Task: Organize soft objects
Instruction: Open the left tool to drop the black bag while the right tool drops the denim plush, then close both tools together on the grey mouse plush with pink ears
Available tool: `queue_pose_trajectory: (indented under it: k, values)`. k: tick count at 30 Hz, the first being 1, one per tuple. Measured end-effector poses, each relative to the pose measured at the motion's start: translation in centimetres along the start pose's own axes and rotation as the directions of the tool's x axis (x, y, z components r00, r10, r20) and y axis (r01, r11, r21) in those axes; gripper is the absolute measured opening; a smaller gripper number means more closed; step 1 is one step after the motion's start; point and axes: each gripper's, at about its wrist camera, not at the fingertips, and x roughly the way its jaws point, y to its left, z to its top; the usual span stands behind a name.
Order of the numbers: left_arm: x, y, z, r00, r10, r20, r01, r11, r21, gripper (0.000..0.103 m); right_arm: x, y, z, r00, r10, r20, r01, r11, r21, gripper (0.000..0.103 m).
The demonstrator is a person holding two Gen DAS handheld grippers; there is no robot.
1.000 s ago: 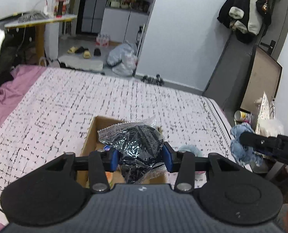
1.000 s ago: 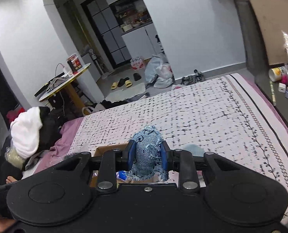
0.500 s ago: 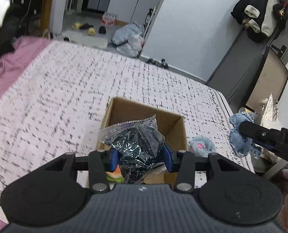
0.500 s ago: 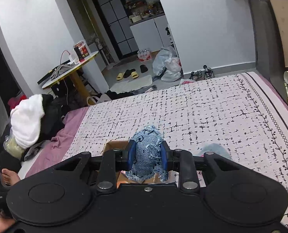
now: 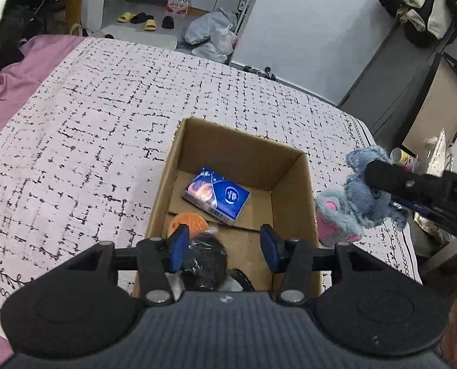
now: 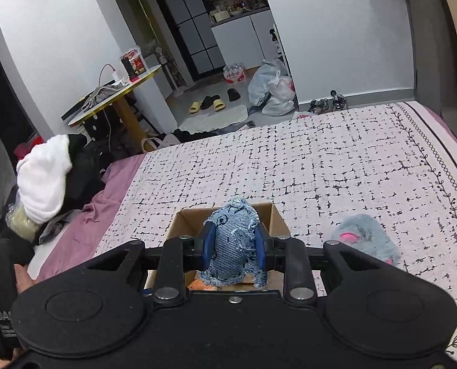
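An open cardboard box stands on the patterned bedspread. My left gripper is open right above the box's near end. A black item in a clear plastic bag lies in the box just below the left finger. The box also holds a blue tissue pack and an orange item. My right gripper is shut on a blue denim soft toy, held above the box; the toy also shows in the left wrist view. A grey-and-pink plush lies right of the box.
The bedspread stretches far and left of the box. A purple sheet and a pile of clothes lie at the bed's left side. The bed's right edge is near a dark cabinet.
My left gripper has opened and let the bagged black item drop into the box. The left view has moved closer over the box. My right gripper still holds the denim toy.
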Motion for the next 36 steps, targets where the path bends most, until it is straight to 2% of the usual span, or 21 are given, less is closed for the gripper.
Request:
queue_pose_trajectory:
  k: [5,11,14,19,21,24,29,36]
  values:
    - [-1.3,-0.2,0.3,0.999,0.029,0.026,-0.03,0.999,0.03,0.058,0.6,0.5,-0.2,1.0,0.011,-0.017,-0.011,1.0,-0.003,0.028]
    - [-2.5,-0.1,0.5,0.998,0.045,0.048,-0.047,0.998,0.039,0.061,1.6,0.9,-0.8,0.998,0.019,-0.065,-0.019,1.0,0.004,0.032]
    - [-2.8,-0.3,0.5,0.997,0.059,0.056,-0.062,0.997,0.052,0.067,1.8,0.8,-1.3,0.996,0.014,-0.09,-0.013,1.0,0.016,0.048]
    - [-3.2,-0.9,0.5,0.995,0.073,0.067,-0.078,0.994,0.075,0.075,0.7,-0.2,-1.2,0.997,0.004,-0.079,-0.002,1.0,0.03,0.051]
    - [-3.4,-1.4,0.4,0.994,0.08,0.078,-0.086,0.993,0.083,0.084,0.1,-1.1,-1.0,0.998,-0.004,-0.067,0.007,0.999,0.044,0.055]
    - [-3.5,-2.2,0.2,0.992,0.088,0.09,-0.096,0.99,0.098,0.089,-1.0,-2.5,-0.8,0.998,-0.017,-0.053,0.02,0.998,0.057,0.06]
    - [-3.3,-3.8,0.1,0.992,0.075,0.099,-0.088,0.987,0.134,0.091,-2.5,-4.5,-0.5,0.999,-0.039,-0.03,0.041,0.997,0.065,0.077]
    - [-3.2,-5.8,-0.3,0.989,0.083,0.119,-0.1,0.985,0.139,0.091,-3.8,-7.9,-0.2,0.998,-0.058,-0.013,0.059,0.994,0.094,0.079]
